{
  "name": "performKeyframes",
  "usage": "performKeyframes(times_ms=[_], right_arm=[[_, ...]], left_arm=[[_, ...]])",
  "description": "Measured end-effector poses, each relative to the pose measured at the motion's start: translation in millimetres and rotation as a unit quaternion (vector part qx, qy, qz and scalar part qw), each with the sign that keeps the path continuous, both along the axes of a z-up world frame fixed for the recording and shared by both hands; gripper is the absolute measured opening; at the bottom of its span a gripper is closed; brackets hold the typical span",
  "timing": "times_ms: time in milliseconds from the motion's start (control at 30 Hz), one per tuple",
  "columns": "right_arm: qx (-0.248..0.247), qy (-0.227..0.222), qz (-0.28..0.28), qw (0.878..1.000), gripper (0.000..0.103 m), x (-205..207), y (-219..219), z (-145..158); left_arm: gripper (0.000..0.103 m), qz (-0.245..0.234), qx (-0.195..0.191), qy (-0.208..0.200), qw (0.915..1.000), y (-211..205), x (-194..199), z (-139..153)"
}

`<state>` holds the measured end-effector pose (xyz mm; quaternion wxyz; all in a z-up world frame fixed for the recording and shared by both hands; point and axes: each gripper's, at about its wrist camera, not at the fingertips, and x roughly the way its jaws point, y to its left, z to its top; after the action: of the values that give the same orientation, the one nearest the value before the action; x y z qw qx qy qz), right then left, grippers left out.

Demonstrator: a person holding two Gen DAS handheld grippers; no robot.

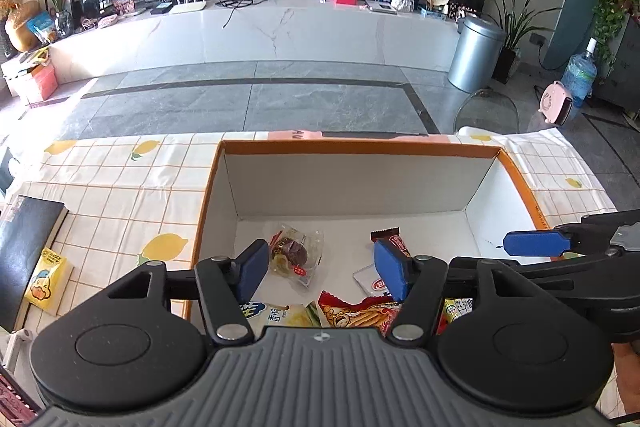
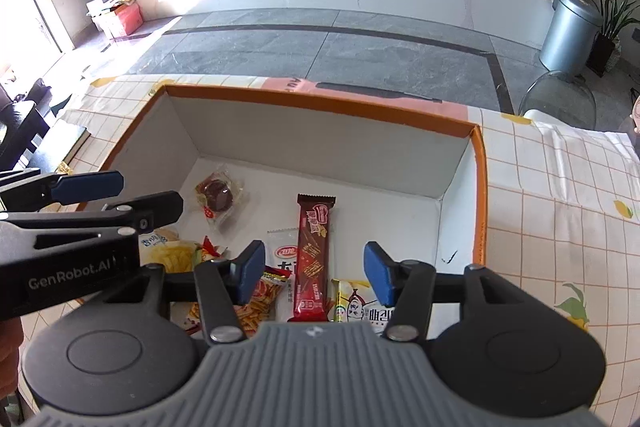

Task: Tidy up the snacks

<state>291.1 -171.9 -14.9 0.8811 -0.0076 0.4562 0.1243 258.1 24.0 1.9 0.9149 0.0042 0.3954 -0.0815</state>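
Orange-rimmed box [image 2: 482,163] sits at the tabletop's [image 2: 560,227] far edge, with the snacks inside: a brown wafer bar [image 2: 313,259] and a clear-wrapped cake [image 1: 294,251]. Left hand-held gripper [image 1: 320,269] and right hand-held gripper [image 2: 314,269] are both wide open, holding nothing.

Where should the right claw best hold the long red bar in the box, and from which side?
Grip the red bar at its middle, across its narrow width, coming from above. It lies flat, pointing away, between the right claw fingers, which are already open.
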Motion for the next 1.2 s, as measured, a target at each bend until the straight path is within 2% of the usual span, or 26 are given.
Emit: performKeyframes(times_ms=[167, 467, 800, 1000, 1200], right_arm=[[0.027, -0.042, -0.004, 0.999, 0.058, -36.9, -10.4, 22.0], [0.054, -0.115, -0.012, 0.992, 0.059, -118.6, -26.5, 36.5], [0.050, -0.173, -0.061, 0.982, 0.060, -209.2, -38.4, 5.3], [0.033, -0.181, -0.082, 0.980, 0.060, -242.0, -41.2, -20.9], [0.021, -0.180, -0.101, 0.978, 0.063, -262.6, -44.6, -39.4]], left_arm=[[0.075, 0.001, -0.003, -0.044, 0.9990, 0.6, -31.3, 18.2], [0.075, -0.009, -0.011, -0.083, 0.9964, 1.4, -87.4, 26.1], [0.076, -0.009, -0.025, -0.091, 0.9955, 0.4, -137.5, 5.4], [0.076, -0.006, -0.052, -0.073, 0.9960, 9.2, -164.1, -14.8], [0.076, -0.008, -0.051, -0.058, 0.9970, 10.6, -182.3, -31.5]])
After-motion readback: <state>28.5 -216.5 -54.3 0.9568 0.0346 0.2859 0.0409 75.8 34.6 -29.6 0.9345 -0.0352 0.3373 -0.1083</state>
